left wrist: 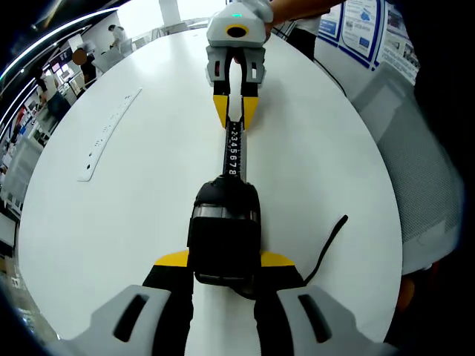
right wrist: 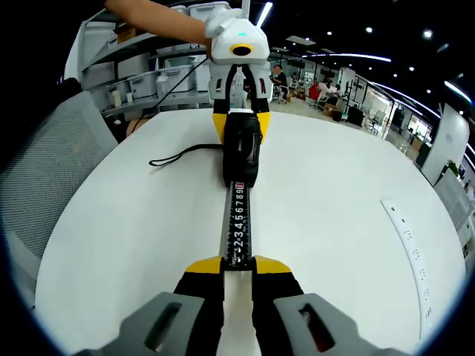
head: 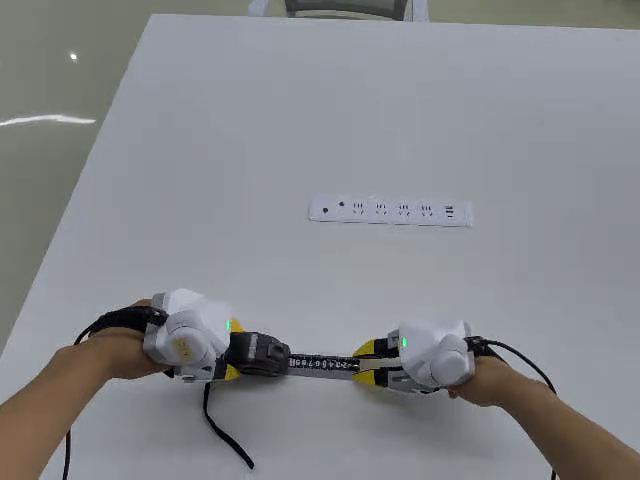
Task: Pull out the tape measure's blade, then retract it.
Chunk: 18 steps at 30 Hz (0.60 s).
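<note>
A black tape measure case [head: 257, 355] lies low on the white table [head: 320, 120], with my left gripper [head: 232, 350] shut on it. In the left gripper view the case [left wrist: 225, 230] sits between the yellow-tipped jaws. A short stretch of numbered blade [head: 322, 363] runs from the case to my right gripper [head: 364, 362], which is shut on the blade's end. The right gripper view shows the blade [right wrist: 237, 226] leading from my right gripper [right wrist: 238, 265] to the case [right wrist: 241, 150]. A black wrist strap [head: 222, 430] trails from the case toward the table's near edge.
A white power strip [head: 390, 211] lies flat on the table beyond the grippers. A chair [head: 345, 8] stands at the table's far edge. The table's left edge drops to a glossy floor [head: 50, 120]. Cables trail from both hands.
</note>
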{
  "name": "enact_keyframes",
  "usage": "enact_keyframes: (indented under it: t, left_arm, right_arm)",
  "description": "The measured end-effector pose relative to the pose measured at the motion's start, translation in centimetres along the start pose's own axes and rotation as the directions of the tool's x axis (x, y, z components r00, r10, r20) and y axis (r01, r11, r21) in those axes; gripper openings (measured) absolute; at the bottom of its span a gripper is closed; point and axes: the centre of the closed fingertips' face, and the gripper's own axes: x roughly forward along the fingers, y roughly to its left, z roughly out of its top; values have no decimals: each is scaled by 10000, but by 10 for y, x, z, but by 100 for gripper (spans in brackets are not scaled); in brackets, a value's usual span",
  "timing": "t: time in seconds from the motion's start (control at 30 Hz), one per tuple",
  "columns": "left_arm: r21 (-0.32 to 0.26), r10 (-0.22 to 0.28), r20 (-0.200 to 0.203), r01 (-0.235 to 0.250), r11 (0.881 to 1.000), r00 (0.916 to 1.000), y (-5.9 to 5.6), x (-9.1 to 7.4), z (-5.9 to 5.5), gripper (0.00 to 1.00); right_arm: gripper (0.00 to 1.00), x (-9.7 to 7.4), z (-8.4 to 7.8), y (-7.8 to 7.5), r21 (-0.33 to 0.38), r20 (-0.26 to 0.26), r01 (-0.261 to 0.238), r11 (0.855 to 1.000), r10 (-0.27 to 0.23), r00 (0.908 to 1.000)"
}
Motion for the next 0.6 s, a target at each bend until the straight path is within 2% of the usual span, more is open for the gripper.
enact_keyframes:
  t: [0.6]
  left_arm:
    - [-77,-18,3,18,10000,10000,1,0,0,27]
  right_arm:
    - [12,-7,-5,-2,-27,-96,-40,10000,40,9999]
